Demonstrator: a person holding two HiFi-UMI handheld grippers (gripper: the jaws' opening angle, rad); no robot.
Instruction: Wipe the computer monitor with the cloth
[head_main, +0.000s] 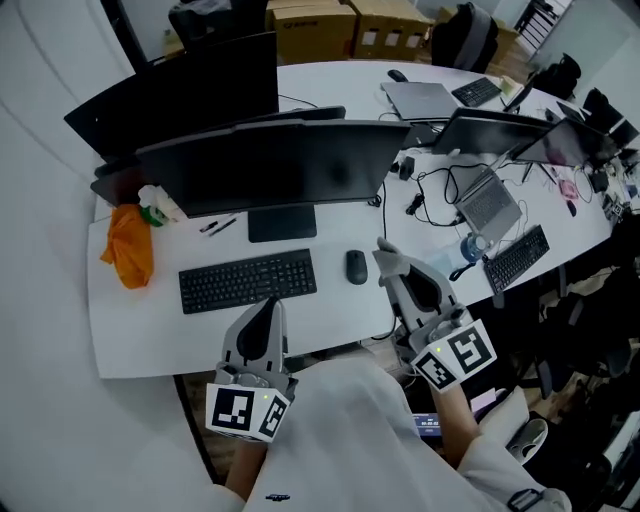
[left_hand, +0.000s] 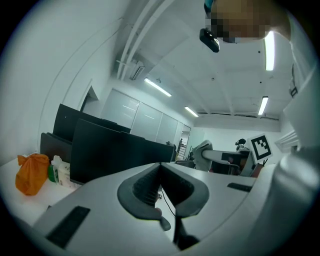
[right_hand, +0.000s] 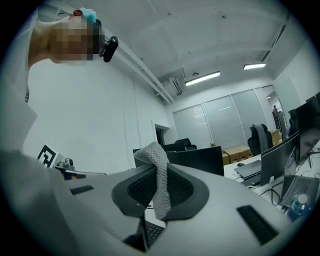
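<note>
We hold the right tongs pinched shut on the grey cloth above the tabletop edge, and the left tongs closed (nothing between them). The computer monitor stands at 12 o'clock. Wiping has not begun, we judge; next, the cloth must be carried forward to the screen.

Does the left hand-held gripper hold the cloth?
No, the right hand-held gripper clamps the grey cloth; the left hand-held gripper is shut, empty.
</note>
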